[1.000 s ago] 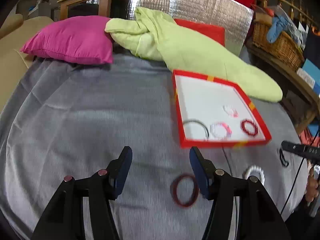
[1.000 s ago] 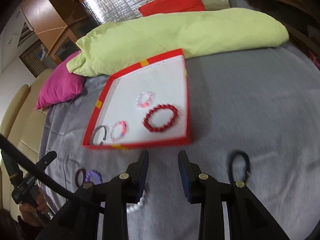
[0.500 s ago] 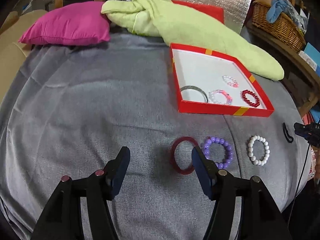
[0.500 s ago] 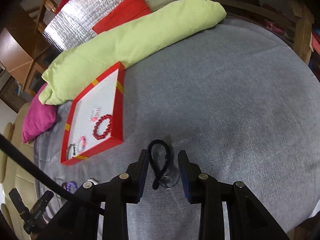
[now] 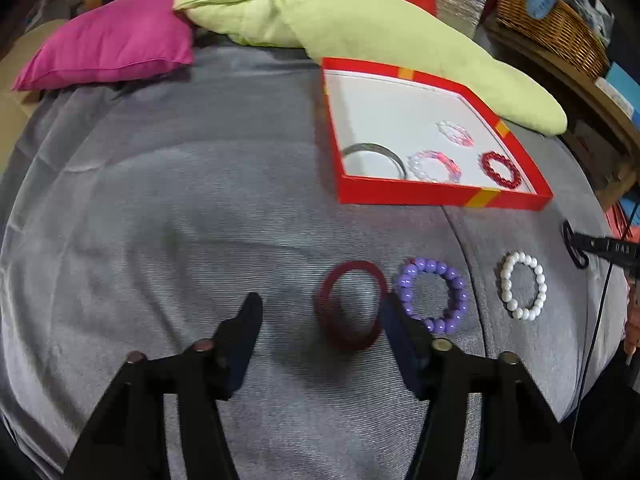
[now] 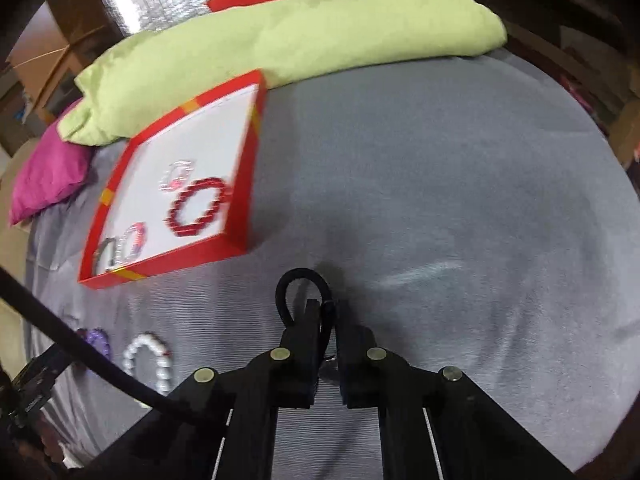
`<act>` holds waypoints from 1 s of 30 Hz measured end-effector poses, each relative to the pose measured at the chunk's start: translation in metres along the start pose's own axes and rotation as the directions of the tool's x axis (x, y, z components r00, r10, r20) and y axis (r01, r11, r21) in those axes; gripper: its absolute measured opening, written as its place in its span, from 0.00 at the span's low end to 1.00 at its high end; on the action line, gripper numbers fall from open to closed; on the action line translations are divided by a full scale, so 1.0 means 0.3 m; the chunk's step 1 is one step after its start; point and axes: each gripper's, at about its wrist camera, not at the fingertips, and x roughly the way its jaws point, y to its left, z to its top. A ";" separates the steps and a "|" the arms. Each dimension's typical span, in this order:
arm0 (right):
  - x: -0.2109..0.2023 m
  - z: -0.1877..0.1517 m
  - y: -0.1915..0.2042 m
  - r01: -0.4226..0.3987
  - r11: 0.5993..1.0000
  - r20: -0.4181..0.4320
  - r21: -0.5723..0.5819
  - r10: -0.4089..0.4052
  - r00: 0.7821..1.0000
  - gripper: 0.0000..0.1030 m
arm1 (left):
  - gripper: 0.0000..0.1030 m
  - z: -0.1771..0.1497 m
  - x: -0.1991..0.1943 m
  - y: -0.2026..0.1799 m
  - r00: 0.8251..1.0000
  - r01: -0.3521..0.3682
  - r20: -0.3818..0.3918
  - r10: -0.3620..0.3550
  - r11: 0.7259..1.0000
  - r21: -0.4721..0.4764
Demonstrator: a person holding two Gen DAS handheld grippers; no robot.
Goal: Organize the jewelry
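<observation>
Now my right tongs (image 6: pixel 323 312) are clenched on the black cord bracelet (image 6: pixel 298 286), having just closed on it; its loop sticks out past the tips, over the grey cover (image 6: pixel 440 200). My left tongs (image 5: pixel 320 312) stand released, their jaws having just narrowed, with the dark red bangle (image 5: pixel 352 305) lying flat between the fingers, close to the right-hand one and untouched. Just beside the bangle lies the purple bead bracelet (image 5: pixel 434 294), then the white bead bracelet (image 5: pixel 522 285). Beyond them sits the red tray (image 5: pixel 440 196), holding a silver bangle (image 5: pixel 374 152), two clear bead bracelets and a red bead bracelet (image 5: pixel 500 170).
</observation>
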 end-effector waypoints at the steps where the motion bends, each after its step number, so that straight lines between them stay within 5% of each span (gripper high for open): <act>1: -0.002 -0.003 0.012 -0.013 1.000 0.005 -0.006 0.013 1.000 0.08 | 0.45 -0.001 0.009 -0.009 1.000 -0.003 -0.008 0.003 1.000 0.014; 6: -0.008 -0.010 0.077 -0.108 0.994 0.012 -0.028 0.108 0.994 0.08 | 0.26 -0.001 0.027 -0.029 1.000 -0.008 -0.019 0.009 0.999 0.041; 10: 0.001 -0.025 0.109 -0.102 0.993 -0.005 -0.065 0.102 0.995 0.08 | 0.11 0.001 0.030 -0.025 1.000 -0.021 -0.011 0.021 0.999 0.033; 13: 0.047 -0.034 0.097 -0.067 0.997 -0.066 -0.047 0.064 0.996 0.08 | 0.09 0.004 0.030 -0.034 1.000 -0.024 -0.002 0.025 0.999 0.041; 30: 0.057 -0.069 0.166 0.040 0.983 0.043 -0.177 -0.033 0.999 0.09 | 0.07 0.046 -0.039 -0.012 0.997 0.016 0.077 -0.014 1.000 -0.022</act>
